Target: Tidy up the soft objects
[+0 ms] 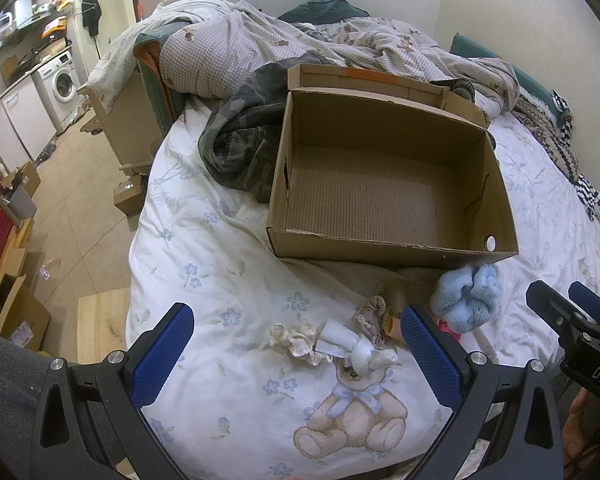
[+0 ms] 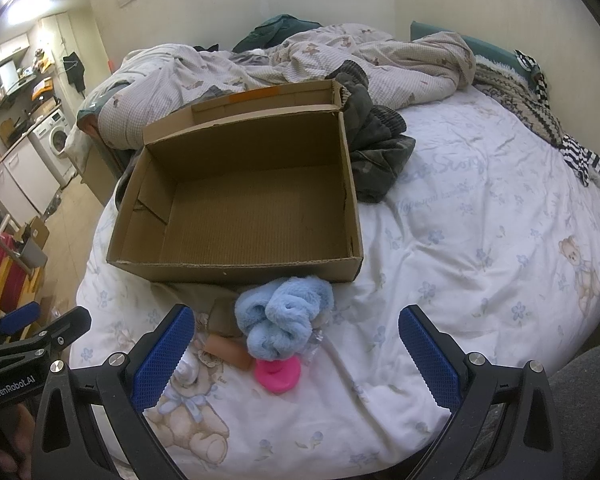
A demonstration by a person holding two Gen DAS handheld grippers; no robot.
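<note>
An empty open cardboard box (image 1: 380, 184) sits on the bed; it also shows in the right wrist view (image 2: 240, 208). In front of it lie a fluffy blue soft item (image 1: 466, 296) (image 2: 284, 316), a pink item (image 2: 276, 376), a tan piece (image 2: 230, 350), a lacy beige scrunchie (image 1: 374, 314), a cream ruffled scrunchie (image 1: 296, 338) and a white rolled cloth (image 1: 356, 346). My left gripper (image 1: 296, 352) is open, with the cream scrunchie and the white cloth lying between its fingers. My right gripper (image 2: 292, 354) is open around the blue item and the pink item.
A camouflage garment (image 1: 244, 144) lies against the box's left side. A crumpled checked duvet (image 1: 260, 40) covers the far bed. Striped and knitted clothes (image 2: 540, 120) lie at the far right. The bed's left edge drops to a floor with boxes and a washing machine (image 1: 62, 78).
</note>
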